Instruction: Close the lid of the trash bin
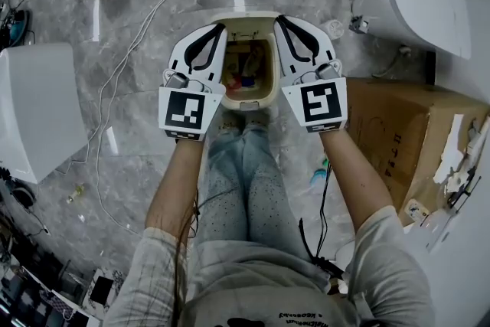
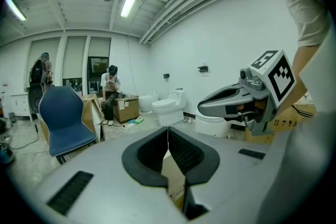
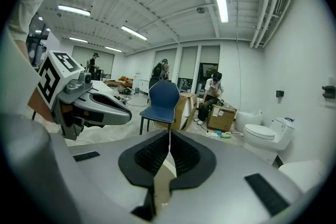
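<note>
Down on the floor before my knees, my left claw [image 1: 220, 28], pressed together and empty, flanks the open bin [image 1: 268, 76], my right claw [image 1: 279, 19] likewise; I judge this the approach, and next I must tip its lid [image 1: 243, 14] shut.

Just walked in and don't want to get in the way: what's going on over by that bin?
A person stands over a cream-coloured plastic trash bin on the floor, holding a white gripper in each hand. The bin is open, with rubbish showing inside, and its lid appears tipped back at the far edge. The left gripper and the right gripper hover over either side of the opening, jaws shut and empty. The lid is not yet closed.
</note>
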Motion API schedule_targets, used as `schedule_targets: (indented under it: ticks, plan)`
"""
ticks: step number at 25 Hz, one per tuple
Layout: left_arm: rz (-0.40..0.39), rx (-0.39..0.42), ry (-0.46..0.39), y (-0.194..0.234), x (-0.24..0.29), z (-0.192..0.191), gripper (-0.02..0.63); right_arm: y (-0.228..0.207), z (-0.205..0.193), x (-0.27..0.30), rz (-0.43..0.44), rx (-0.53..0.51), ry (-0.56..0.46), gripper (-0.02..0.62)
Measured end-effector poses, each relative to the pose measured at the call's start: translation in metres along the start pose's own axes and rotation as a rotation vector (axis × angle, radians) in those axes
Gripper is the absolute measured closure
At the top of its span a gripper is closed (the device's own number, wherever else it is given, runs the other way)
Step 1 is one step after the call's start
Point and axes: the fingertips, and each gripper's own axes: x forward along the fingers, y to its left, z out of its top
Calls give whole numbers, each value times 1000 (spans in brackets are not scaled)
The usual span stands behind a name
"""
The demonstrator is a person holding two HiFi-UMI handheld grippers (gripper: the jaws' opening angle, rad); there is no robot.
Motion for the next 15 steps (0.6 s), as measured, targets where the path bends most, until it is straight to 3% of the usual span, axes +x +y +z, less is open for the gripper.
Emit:
schedule_targets:
  ticks: [15]
  plan:
    - [-72,-8,59,9,29,-27,584,-5,-28,27,62,23,38,561]
